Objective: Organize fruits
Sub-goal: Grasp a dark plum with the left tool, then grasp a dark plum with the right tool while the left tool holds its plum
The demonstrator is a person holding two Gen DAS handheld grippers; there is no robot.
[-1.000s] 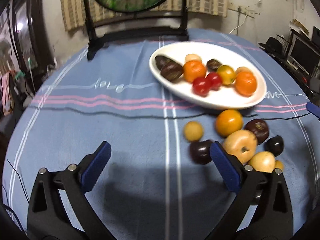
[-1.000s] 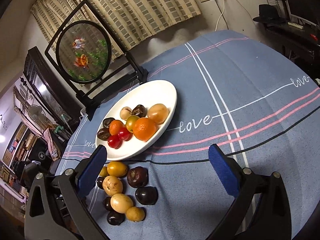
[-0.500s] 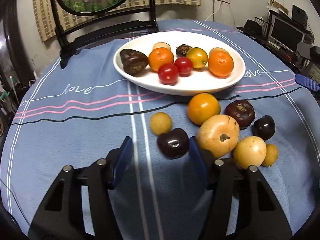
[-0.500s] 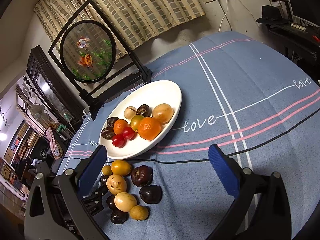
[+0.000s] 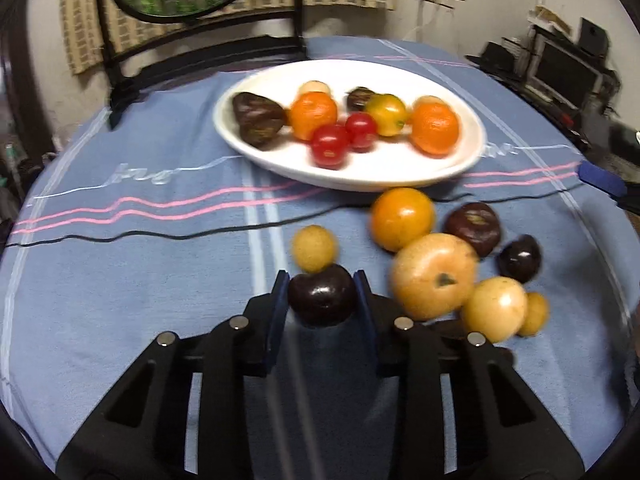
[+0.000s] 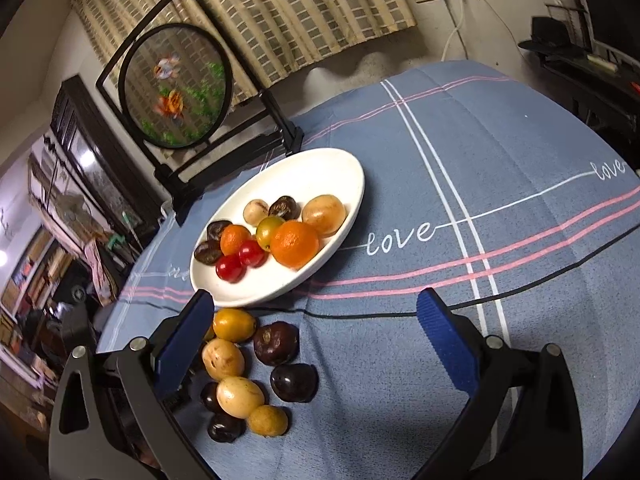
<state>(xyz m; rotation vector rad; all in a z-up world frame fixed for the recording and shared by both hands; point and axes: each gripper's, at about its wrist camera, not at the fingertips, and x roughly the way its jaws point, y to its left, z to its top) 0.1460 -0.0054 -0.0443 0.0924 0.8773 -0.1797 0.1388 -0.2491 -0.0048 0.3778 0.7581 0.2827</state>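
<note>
My left gripper (image 5: 321, 300) is shut on a dark purple plum (image 5: 322, 294) at the near edge of a loose fruit pile on the blue tablecloth. Beside it lie a small yellow fruit (image 5: 314, 248), an orange fruit (image 5: 402, 218), a big pale-orange fruit (image 5: 434, 276) and other dark and yellow fruits. A white oval plate (image 5: 400, 172) behind them holds several fruits. My right gripper (image 6: 320, 340) is open and empty, above the cloth to the right of the pile (image 6: 256, 364) and near the plate (image 6: 340, 176).
A round fish-painting screen on a black stand (image 6: 176, 88) stands behind the plate at the table's far edge. A desk with monitors (image 5: 560, 68) is off to the right of the table. Bare cloth (image 6: 500, 184) lies right of the plate.
My left gripper has moved in on the pile and closed its jaws from wide open onto the dark plum. The right gripper has drifted slightly and stays open.
</note>
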